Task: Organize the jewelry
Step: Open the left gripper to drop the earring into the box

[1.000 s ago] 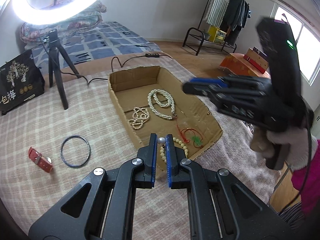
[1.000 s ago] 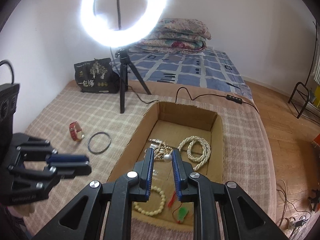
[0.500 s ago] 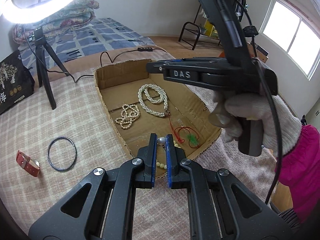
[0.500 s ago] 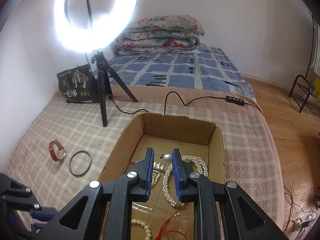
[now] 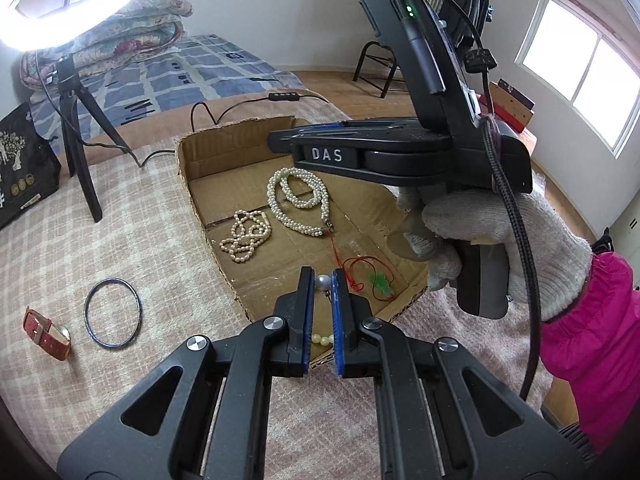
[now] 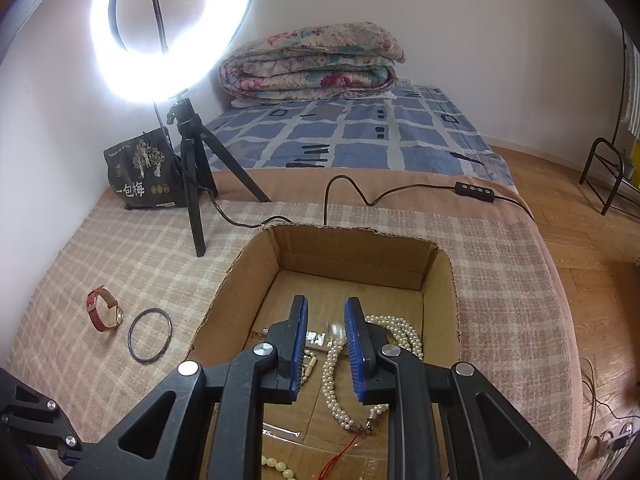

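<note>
My left gripper (image 5: 322,280) is shut on a small silver pearl earring (image 5: 323,282), held over the near end of the open cardboard box (image 5: 208,216). In the box lie a white pearl necklace (image 5: 298,198), a knotted cream bead strand (image 5: 244,236) and a red cord with a green pendant (image 5: 378,280). My right gripper (image 6: 325,320) is open and empty above the box (image 6: 352,248), over the pearl necklace (image 6: 394,330); in the left wrist view it hangs over the box's right side (image 5: 280,142).
A red-strapped watch (image 5: 46,332) and a dark bangle (image 5: 113,312) lie on the checked blanket left of the box; both also show in the right wrist view (image 6: 105,310) (image 6: 150,334). A ring-light tripod (image 6: 192,168), black bag (image 6: 146,178) and cable (image 6: 400,192) stand behind.
My right gripper moved forward over the box and opened; the small pearl piece it held is gone from its fingers. My left gripper stays shut on its earring.
</note>
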A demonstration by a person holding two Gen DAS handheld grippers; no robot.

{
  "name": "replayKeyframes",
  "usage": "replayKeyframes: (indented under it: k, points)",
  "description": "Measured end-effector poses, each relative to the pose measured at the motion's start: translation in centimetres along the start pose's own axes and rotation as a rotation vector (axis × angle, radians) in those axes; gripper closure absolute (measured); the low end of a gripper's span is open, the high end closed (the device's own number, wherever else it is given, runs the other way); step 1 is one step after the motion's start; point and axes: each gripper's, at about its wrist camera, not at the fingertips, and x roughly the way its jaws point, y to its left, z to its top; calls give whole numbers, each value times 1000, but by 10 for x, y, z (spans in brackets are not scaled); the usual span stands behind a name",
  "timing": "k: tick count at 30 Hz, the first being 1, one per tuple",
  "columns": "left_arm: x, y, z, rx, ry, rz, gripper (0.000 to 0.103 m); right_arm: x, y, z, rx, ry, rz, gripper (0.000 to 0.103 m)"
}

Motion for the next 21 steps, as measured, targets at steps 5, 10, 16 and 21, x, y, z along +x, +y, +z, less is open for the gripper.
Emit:
replayKeyframes:
  k: [5,10,16,21]
  points:
    - [1,-3,0,17,7,10,97,1,3,1,-9,-6,-12,65]
    - [0,-2,-1,11,2,25,51,-5,6,3,-7,-37,-65,25]
    - [-3,0,0,9,-10,41,47,-11,7,6,-7,-50,-106,12]
    - [-5,1,0,8,-14,52,45,-14,7,7,-4,-54,-141,4]
